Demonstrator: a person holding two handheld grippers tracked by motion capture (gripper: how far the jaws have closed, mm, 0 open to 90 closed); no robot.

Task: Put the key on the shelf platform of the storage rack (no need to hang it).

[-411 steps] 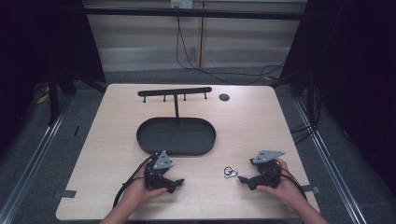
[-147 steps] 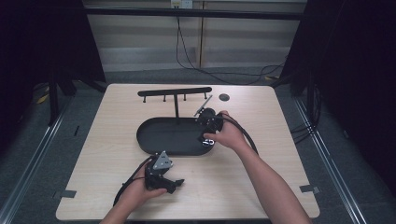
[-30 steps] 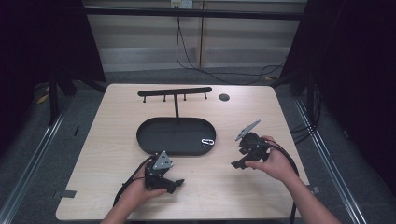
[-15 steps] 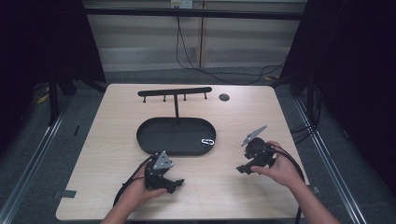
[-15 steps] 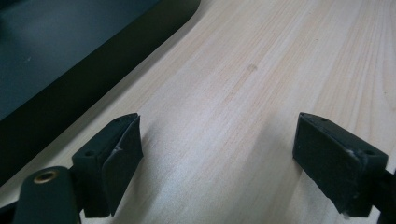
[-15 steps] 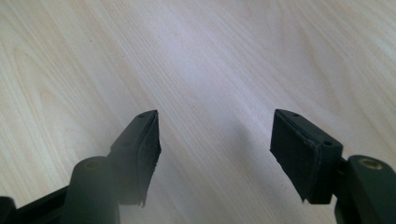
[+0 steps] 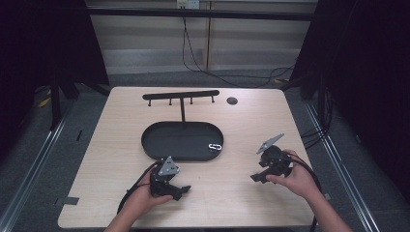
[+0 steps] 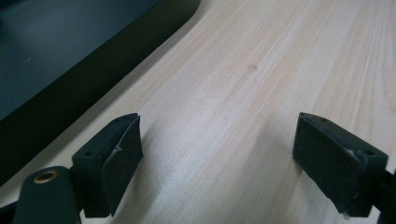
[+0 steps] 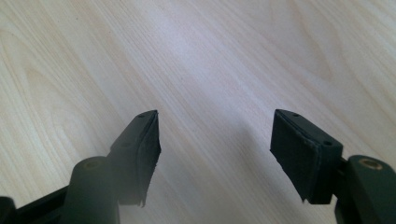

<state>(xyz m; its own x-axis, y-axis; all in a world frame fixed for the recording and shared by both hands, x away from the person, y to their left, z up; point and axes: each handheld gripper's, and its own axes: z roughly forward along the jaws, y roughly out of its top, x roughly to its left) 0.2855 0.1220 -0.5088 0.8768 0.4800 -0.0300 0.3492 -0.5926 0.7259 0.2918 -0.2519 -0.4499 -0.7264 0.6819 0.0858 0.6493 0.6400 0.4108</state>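
- A small silvery metal clip [image 7: 215, 147] lies inside the black oval tray [image 7: 159, 144], near the tray's right end, apart from both grippers.
- The tray sits mid-table on the light wooden table [image 7: 241, 121]; a thin post rises from its far edge to a black bar with short pegs [image 7: 181, 95].
- The right gripper [image 7: 261, 175] rests low over bare wood to the right of the tray, held in the person's right hand [image 7: 295, 176], its grey plate tilted up.
- In the right gripper view its jaws stand wide apart with nothing between them, only wood grain [image 9: 210, 70] below.
- The left gripper [image 7: 179, 191] sits just in front of the tray's near edge, in the person's left hand [image 7: 142, 200].
- In the left gripper view its jaws are also spread wide and empty, the tray's dark rim [image 8: 93, 84] just beyond the left pad [image 8: 121, 154].
- A small dark round disc [image 7: 232, 100] lies near the table's far edge, well apart from the rest.
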